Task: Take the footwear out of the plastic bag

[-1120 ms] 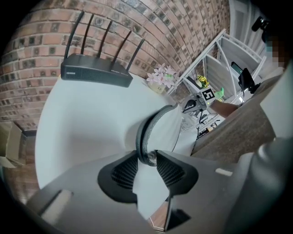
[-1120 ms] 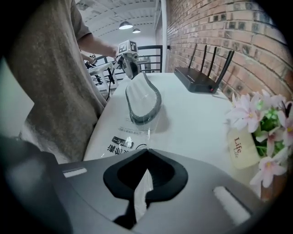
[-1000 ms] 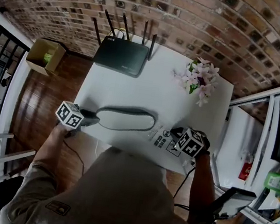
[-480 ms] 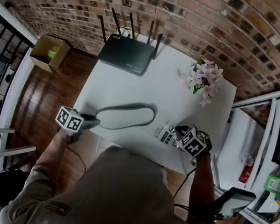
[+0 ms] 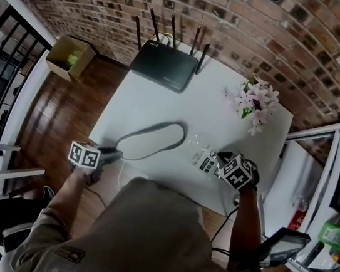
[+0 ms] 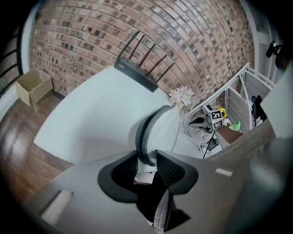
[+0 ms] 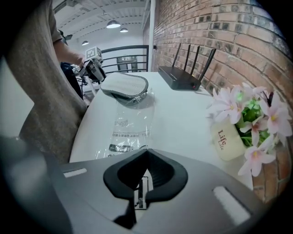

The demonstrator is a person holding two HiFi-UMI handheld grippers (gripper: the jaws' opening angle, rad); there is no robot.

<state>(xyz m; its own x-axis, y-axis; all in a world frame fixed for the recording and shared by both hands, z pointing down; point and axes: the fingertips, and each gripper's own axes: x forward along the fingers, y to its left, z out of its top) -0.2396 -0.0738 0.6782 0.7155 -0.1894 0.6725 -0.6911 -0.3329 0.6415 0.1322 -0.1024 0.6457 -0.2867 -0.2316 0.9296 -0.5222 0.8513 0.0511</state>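
Two grips: pinches slipper [image 5: 154, 140] rim in left gripper [image 6: 147, 157], rolled from flat onto edge and drawn left on table [image 5: 163, 96]; pins plastic bag [image 7: 128, 123] with right gripper [image 7: 145, 168] pressed together. Nearly free.

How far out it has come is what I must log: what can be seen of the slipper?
The slipper is flat and elongated, with a white textured face and a dark grey rim, and looks soft. It is tilted up on its side over the table. The left gripper pinches the rim at one end between its fingers. The other end meets the mouth of the clear bag; whether it is inside cannot be told.
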